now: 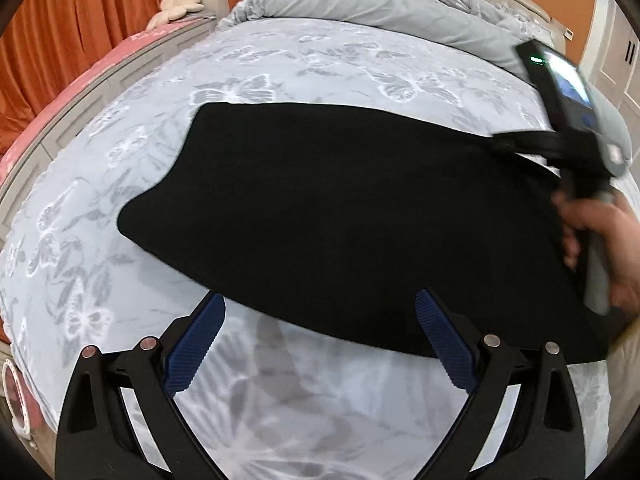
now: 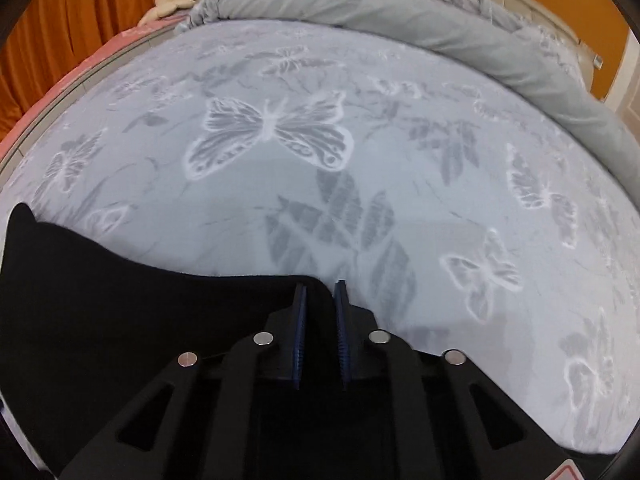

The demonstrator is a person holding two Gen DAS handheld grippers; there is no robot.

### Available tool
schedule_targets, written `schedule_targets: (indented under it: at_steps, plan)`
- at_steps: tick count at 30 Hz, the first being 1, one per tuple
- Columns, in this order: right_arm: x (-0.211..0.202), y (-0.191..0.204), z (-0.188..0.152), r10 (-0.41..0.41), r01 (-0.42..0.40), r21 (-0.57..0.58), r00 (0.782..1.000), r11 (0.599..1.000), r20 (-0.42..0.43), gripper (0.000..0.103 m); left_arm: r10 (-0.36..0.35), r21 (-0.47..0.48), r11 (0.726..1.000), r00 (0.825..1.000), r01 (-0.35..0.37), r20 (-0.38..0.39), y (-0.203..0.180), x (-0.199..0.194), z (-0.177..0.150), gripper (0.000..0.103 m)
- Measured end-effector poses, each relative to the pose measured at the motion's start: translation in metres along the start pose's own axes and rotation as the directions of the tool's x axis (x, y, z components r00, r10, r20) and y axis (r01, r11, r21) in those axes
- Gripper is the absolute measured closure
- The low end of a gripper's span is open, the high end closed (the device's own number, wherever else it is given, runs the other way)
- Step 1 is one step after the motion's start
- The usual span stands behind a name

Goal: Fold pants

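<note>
A pair of black fabric pants (image 1: 340,216) lies spread flat on a pale blue-grey bedsheet printed with white butterflies and grey leaves (image 1: 160,128); seen from the left wrist, the dark cloth stretches across the middle of the bed, its near edge running just past the fingertips; the left gripper (image 1: 320,312), black-framed with blue ribbed pads (image 1: 200,344), hangs above the sheet with its jaws spread wide and nothing between them; the right gripper (image 2: 322,292) has its two blue pads drawn nearly together, pinching a raised fold at the edge of the pants; in the left view a hand (image 1: 604,248) grasps that tool's grey handle at the far right; a rolled grey duvet (image 2: 400,12) lies along the head of the bed; orange curtains (image 1: 80,40) hang at the left.
</note>
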State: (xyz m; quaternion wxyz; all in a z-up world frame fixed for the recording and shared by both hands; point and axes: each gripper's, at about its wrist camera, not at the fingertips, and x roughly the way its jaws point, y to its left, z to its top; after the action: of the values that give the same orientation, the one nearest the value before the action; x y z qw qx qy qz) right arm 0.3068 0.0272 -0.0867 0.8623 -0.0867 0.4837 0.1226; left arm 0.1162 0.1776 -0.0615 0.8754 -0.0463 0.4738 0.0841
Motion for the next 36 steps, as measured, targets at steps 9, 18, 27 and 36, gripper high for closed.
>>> schedule_targets:
  at_steps: [9, 18, 27, 36]
  plan:
    - [-0.093, -0.082, -0.090, 0.008, -0.009, 0.018, 0.999, 1.000, 0.042, 0.073, -0.015, 0.029, 0.999, 1.000, 0.015, 0.000, -0.024, -0.006, -0.001, 0.009]
    - [-0.195, -0.302, -0.228, -0.263, 0.233, 0.430, 0.965, 0.872, 0.012, 0.040, -0.022, 0.095, 0.995, 0.999, 0.020, 0.023, -0.060, -0.017, -0.014, 0.009]
    - [-0.225, -0.446, -0.345, -0.389, 0.356, 0.647, 0.916, 0.674, -0.098, 0.040, -0.111, 0.144, 0.984, 0.993, 0.105, 0.033, -0.117, -0.024, -0.018, 0.009]
    - [-0.220, -0.450, -0.324, -0.453, 0.396, 0.545, 0.891, 0.739, -0.034, 0.099, -0.132, 0.216, 0.970, 0.987, 0.108, 0.097, -0.173, -0.022, -0.023, 0.009]
